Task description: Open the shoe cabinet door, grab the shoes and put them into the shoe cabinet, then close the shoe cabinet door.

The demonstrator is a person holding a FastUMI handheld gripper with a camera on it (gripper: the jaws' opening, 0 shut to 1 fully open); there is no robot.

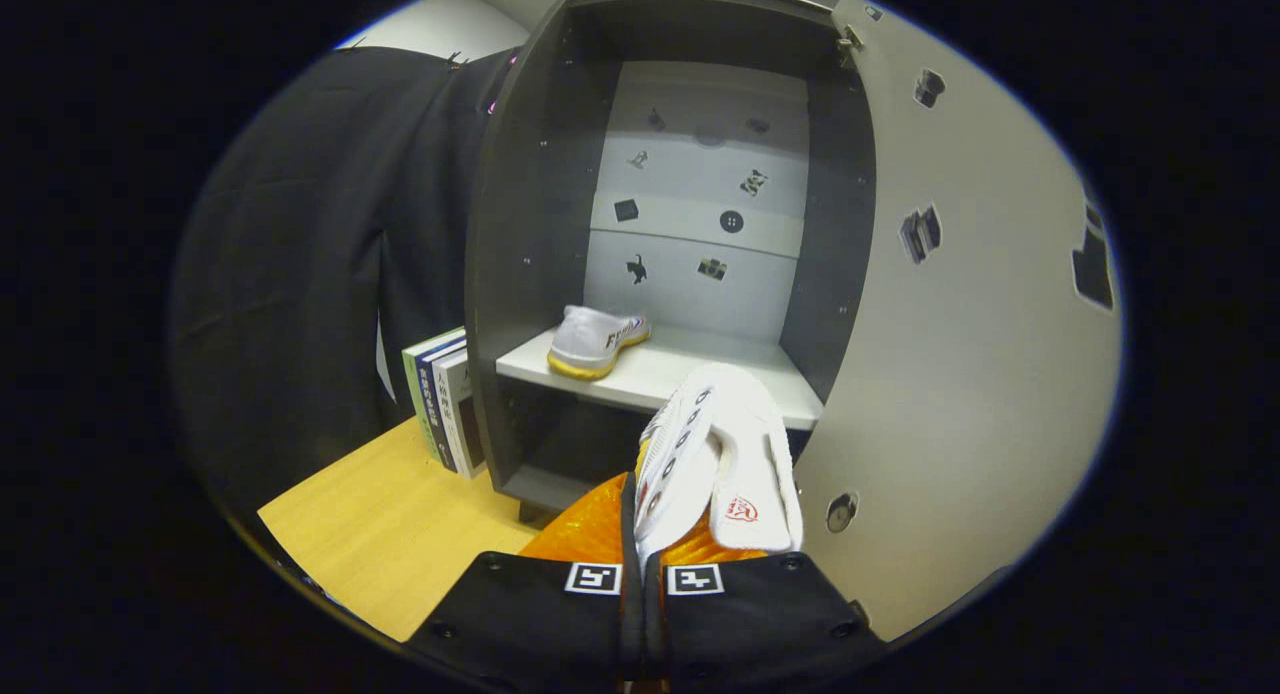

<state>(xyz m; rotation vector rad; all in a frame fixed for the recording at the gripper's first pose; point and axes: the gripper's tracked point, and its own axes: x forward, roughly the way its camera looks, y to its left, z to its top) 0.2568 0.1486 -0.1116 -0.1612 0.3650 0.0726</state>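
Pinching a white shoe [715, 454], the gripper [643, 574] hangs before the shelf edge [650, 379]; cabinet door [960, 374] open.

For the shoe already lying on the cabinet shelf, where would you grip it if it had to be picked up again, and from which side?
Judging by its pose, grip the shoe on the shelf at its heel collar, coming straight in through the open cabinet front. Its heel faces outward near the shelf's front edge, toe pointing toward the back wall. The gripper currently has its fingers closed on the second shoe.
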